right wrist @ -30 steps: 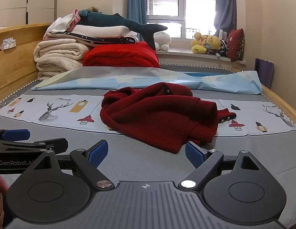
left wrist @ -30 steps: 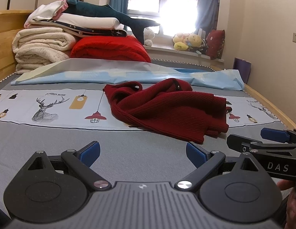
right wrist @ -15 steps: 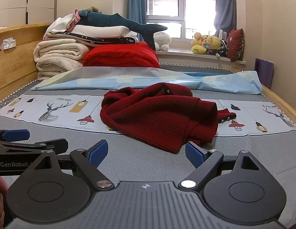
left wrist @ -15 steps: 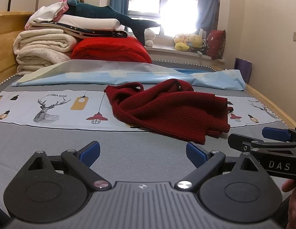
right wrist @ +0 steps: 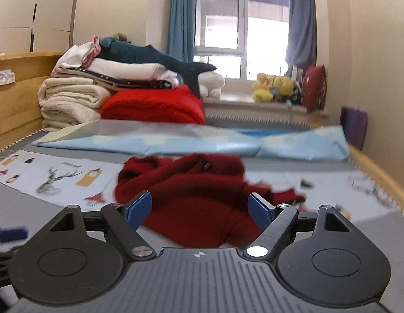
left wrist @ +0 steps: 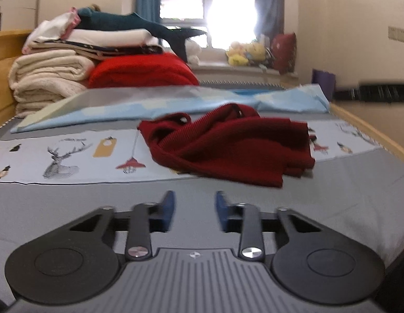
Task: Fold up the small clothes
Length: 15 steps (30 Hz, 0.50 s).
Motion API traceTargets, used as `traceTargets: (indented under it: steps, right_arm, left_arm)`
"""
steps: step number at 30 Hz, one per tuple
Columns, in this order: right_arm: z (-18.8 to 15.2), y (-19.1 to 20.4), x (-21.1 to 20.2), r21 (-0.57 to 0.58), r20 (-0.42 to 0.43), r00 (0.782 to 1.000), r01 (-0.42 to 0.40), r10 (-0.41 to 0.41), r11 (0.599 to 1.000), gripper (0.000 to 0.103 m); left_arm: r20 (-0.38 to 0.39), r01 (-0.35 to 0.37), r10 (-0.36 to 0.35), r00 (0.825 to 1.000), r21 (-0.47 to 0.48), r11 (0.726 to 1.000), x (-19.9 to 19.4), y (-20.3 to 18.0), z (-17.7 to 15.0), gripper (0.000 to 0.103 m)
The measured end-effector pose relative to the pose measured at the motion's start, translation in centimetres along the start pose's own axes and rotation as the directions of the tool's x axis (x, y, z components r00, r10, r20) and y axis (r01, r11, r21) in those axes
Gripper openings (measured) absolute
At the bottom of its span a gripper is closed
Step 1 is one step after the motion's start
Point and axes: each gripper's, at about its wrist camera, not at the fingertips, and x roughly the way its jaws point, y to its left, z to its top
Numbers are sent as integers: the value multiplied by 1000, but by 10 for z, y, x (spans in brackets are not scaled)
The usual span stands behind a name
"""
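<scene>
A crumpled dark red knitted garment (left wrist: pixel 228 146) lies on the bed's printed sheet, ahead and slightly right in the left wrist view. My left gripper (left wrist: pixel 194 212) hovers over the grey sheet short of it, jaws partly closed with a narrow gap and nothing between them. In the right wrist view the garment (right wrist: pixel 196 200) is close, just beyond the fingertips. My right gripper (right wrist: pixel 200 208) is open wide and empty, above the garment's near edge. The right gripper also shows as a blurred black bar (left wrist: pixel 371 92) at the right of the left wrist view.
A light blue sheet (left wrist: pixel 162 107) lies across the bed behind the garment. Folded blankets (left wrist: pixel 50 78), a red quilt (left wrist: pixel 142 73) and a plush shark (right wrist: pixel 149 57) are stacked at the back left. The wooden bed rail (right wrist: pixel 376 172) runs along the right. Plush toys (right wrist: pixel 275 88) sit on the windowsill.
The left gripper's jaws have narrowed from wide open to a small gap. The right gripper has moved forward and up toward the garment, staying open. Both views are blurred by motion.
</scene>
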Motion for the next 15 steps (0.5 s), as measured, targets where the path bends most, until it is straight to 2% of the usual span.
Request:
traceTargets:
  steps: [1,4,6,8,11,13,15]
  right_arm:
    - [3,-8,4,-13,16,1000,12,-12,1000,81]
    - [3,-32,19,12,36,999,33,-33,999,75]
    - [-5,-49,26,88,10,999,46,-47,995,74]
    - [-10,-57,32,120,-51,997,60,-54,991,74]
    - [-11,-62,23,97,7,999,46,-47,994,74]
    - [-12,-65,27,75,-1,999,47,-47,996,74]
    - [-11,-70,32,70,-18,999,49,-48,996,74]
  left_arm:
    - [-10,7,-7,1000,5,1000,4,0,1,20]
    - [-29,40,-39,999,10,999,18,0,10,17]
    - [-28,52,-51,998,25,998,33,-4,18,17]
    - [-34,62,-62,998,27,998,53,-7,27,17]
    - [-50,73,-73,996,12,997,96,-12,38,17]
    - [-78,75,-78,994,-38,996,129,-12,43,17]
    - [-129,47,-59,990,-91,995,166,-9,47,17]
